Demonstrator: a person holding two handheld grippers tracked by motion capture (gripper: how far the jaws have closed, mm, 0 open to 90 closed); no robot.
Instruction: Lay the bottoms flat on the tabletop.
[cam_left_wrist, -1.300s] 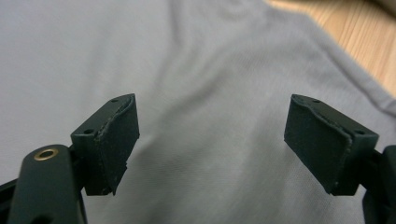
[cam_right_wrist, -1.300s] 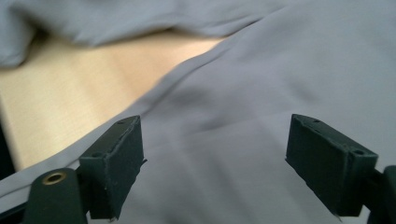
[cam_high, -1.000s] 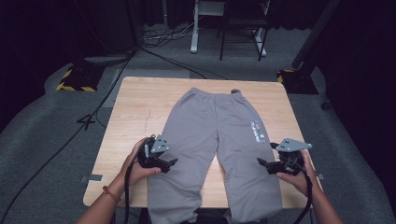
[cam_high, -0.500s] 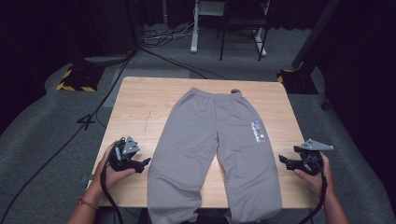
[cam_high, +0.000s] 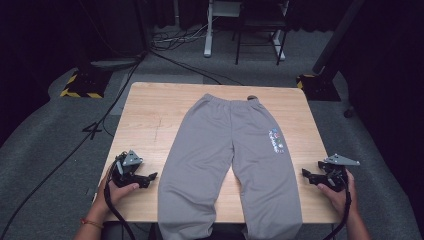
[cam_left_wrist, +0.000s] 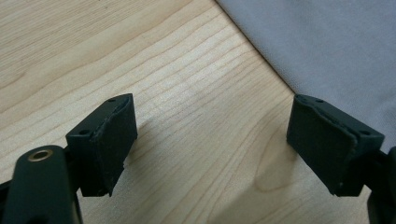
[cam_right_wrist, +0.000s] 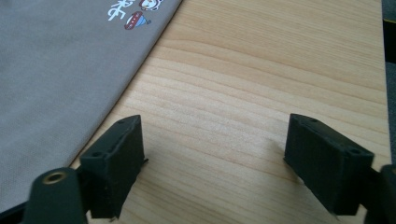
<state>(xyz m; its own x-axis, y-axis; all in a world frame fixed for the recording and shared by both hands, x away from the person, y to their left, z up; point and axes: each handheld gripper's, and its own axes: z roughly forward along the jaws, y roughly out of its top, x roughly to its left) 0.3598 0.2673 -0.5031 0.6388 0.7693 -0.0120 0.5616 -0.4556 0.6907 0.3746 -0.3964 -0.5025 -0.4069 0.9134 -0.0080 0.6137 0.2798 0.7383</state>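
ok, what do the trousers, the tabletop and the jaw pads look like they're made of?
Trousers: soft grey knit, likely cotton jersey; matte, with gentle folds and a small print near one hip. Tabletop: pale wood or wood-look laminate; grain lines show close up, with a low sheen. Pads: black, matte, probably rubber or foam; the edges look slightly frayed.

grey sweatpants (cam_high: 232, 160) lie flat on the table — waistband far, legs near.

Each hand carries a black claw: the left claw (cam_high: 150, 177) and right claw (cam_high: 306, 173) are topped by a grey three-cornered plate and trail a black cable. The jaws are blocky black pads with small screw holes. An orange band circles the left wrist.
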